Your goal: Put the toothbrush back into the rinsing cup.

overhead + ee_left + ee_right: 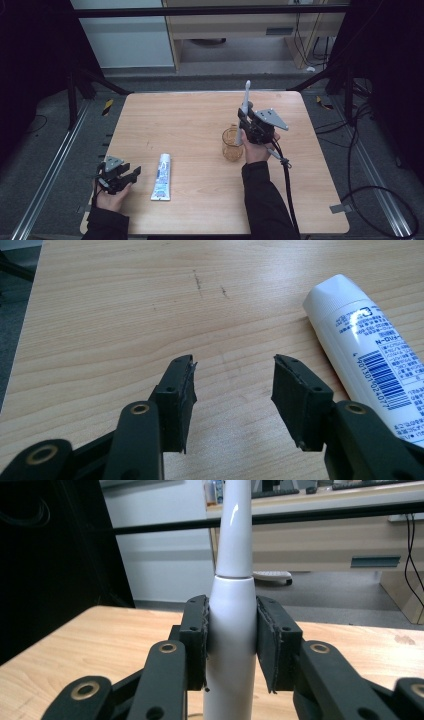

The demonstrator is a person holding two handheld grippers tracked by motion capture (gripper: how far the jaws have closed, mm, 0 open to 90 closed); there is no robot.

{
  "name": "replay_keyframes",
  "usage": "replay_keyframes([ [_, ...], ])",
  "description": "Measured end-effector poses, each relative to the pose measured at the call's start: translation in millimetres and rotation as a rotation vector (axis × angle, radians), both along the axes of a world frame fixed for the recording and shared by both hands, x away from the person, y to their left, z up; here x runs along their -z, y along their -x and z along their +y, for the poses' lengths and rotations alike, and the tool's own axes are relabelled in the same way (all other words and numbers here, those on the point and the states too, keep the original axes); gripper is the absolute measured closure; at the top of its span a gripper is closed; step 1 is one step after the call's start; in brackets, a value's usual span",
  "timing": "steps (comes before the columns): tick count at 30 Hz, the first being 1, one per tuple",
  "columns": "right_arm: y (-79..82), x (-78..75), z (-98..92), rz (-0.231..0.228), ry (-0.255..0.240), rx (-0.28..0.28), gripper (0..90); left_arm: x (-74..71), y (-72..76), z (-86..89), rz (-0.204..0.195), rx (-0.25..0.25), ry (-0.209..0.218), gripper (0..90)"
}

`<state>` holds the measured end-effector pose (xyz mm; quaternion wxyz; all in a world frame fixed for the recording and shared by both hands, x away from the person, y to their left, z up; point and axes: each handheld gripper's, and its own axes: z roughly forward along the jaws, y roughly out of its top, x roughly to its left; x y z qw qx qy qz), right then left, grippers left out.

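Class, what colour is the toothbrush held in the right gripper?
White toothbrush; right gripper view shows it best.

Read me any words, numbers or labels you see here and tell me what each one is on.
Barcode digits, roughly "4901301020", uncertain, sideways: on the white toothpaste tube beside the open left tongs.
Small print on that tube: too small and blurred to read.
Toothbrush in the right tongs, glass cup: no text visible.

White el. toothbrush [232, 610] upright, beside amber glass [232, 144]

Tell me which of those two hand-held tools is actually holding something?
The right tool: its jaws clamp an upright white toothbrush. The left tool hangs open beside the toothpaste tube.
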<state>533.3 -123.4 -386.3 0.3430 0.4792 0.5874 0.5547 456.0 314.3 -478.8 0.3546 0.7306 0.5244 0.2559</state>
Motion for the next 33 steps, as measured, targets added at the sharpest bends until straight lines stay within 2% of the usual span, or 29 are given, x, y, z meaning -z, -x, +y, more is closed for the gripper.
replay_keyframes([
  [15, 0.3, 22.7, -0.1, 0.047, 0.024, -0.006, 67.6, 0.1, 0.1, -0.4, 0.001, 0.001, -0.002, 50.4],
  [27, 1.5, 35.5, 3.2, 0.1, 0.089, -0.026, 67.5, 0.1, 0.1, -0.5, 0.001, 0.001, -0.003, 50.4],
  [33, 2.4, 41.4, -0.4, 0.125, 0.082, -0.034, 67.5, 0.1, 0.1, -0.6, 0.002, 0.001, -0.005, 50.4],
])
